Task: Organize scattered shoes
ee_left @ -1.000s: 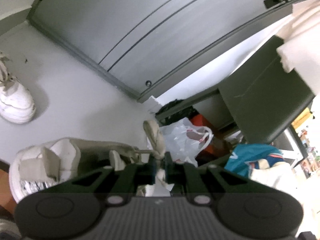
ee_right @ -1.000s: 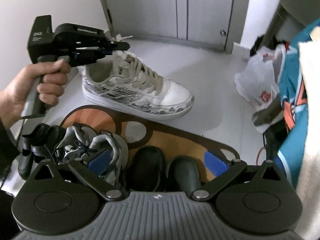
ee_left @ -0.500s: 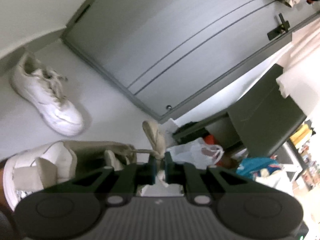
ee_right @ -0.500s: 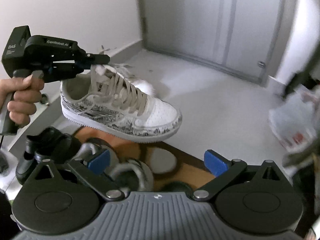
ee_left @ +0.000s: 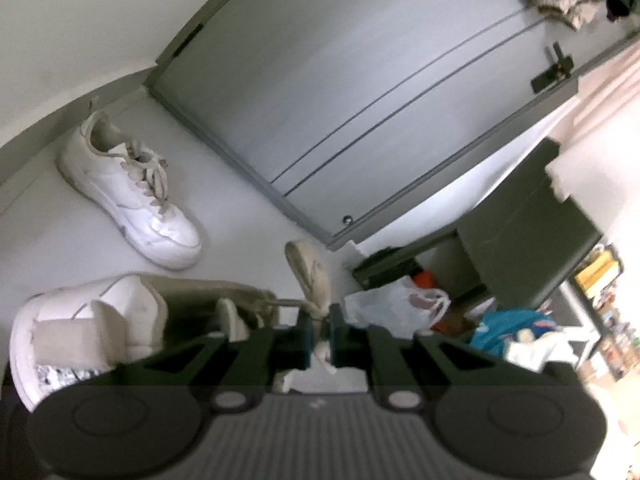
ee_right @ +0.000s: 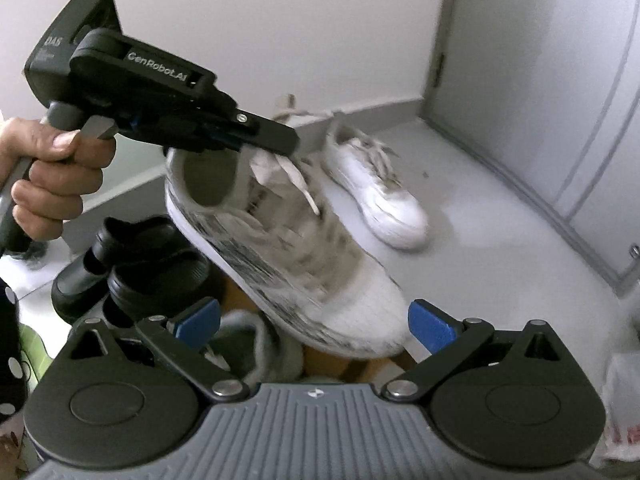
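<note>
Left gripper [ee_left: 319, 338], fingers closed on the laces [ee_left: 310, 280] of a patterned sneaker [ee_right: 288, 248]; the shoe hangs below and in front of the gripper, toe tilted downward, clear of the floor [ee_right: 500, 248]. Right gripper [ee_right: 314, 322], blue pads spread wide, holding nothing; the suspended sneaker's toe sits between and just beyond its fingers. Left hand [ee_right: 52, 176] wrapped around the left gripper's handle. Legible on that gripper's black body: "GenRobot.AI" in white; a second mark at the rear reads perhaps "DAS", though the fisheye edge makes this uncertain. The held sneaker is white with a black sketch-like print along the side and sole wall, beige laces and lining; motion blur obscures finer detail. A plain white sneaker [ee_left: 128, 196] rests upright on the grey floor near the wall, well apart from the held shoe, beside a grey door [ee_left: 360, 92]. Black shoes [ee_right: 132, 264] lie below the left gripper. A white plastic bag [ee_left: 394, 306] lies beyond the left gripper's fingertips.
</note>
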`<state>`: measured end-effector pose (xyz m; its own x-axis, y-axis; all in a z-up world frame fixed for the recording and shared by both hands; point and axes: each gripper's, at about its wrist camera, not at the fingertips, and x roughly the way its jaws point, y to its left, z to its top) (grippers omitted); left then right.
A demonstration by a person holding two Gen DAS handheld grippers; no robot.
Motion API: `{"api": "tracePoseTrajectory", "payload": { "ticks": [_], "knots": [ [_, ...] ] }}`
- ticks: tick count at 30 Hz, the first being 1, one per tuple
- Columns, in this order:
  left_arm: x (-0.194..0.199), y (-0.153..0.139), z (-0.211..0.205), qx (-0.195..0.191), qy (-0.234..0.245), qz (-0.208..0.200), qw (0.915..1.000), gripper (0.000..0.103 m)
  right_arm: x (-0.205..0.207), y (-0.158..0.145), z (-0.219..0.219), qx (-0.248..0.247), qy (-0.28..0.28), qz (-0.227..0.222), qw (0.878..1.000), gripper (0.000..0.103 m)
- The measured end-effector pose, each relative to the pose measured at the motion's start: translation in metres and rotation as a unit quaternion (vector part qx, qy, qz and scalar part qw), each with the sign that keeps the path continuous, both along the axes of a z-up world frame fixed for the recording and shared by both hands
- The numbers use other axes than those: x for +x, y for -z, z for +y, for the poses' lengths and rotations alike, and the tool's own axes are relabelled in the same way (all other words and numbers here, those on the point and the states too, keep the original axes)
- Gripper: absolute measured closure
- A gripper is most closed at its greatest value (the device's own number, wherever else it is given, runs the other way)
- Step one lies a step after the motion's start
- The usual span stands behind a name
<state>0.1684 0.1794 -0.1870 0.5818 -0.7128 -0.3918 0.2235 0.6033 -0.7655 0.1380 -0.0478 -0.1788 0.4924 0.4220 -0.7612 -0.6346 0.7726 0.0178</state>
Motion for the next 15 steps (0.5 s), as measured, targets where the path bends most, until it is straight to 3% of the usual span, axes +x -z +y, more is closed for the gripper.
{"api": "tracePoseTrajectory", "payload": {
  "ticks": [6,10,15],
  "knots": [
    [-0.013,-0.011,0.004,0.001,0.015,-0.014,0.9998,0.095,-0.004,0.02,0.012,-0.002,-0.036,0.015,0.999,0.0],
    [-0.021,-0.012,-0.001,0.01,0.027,-0.015,0.9995,0.095,-0.014,0.014,0.022,-0.033,-0.062,-0.035,0.997,0.0],
    [-0.034,-0.019,-0.004,0.007,0.049,-0.023,0.9985,0.095,-0.013,0.002,0.026,-0.031,-0.087,-0.058,0.994,0.0]
  ]
}}
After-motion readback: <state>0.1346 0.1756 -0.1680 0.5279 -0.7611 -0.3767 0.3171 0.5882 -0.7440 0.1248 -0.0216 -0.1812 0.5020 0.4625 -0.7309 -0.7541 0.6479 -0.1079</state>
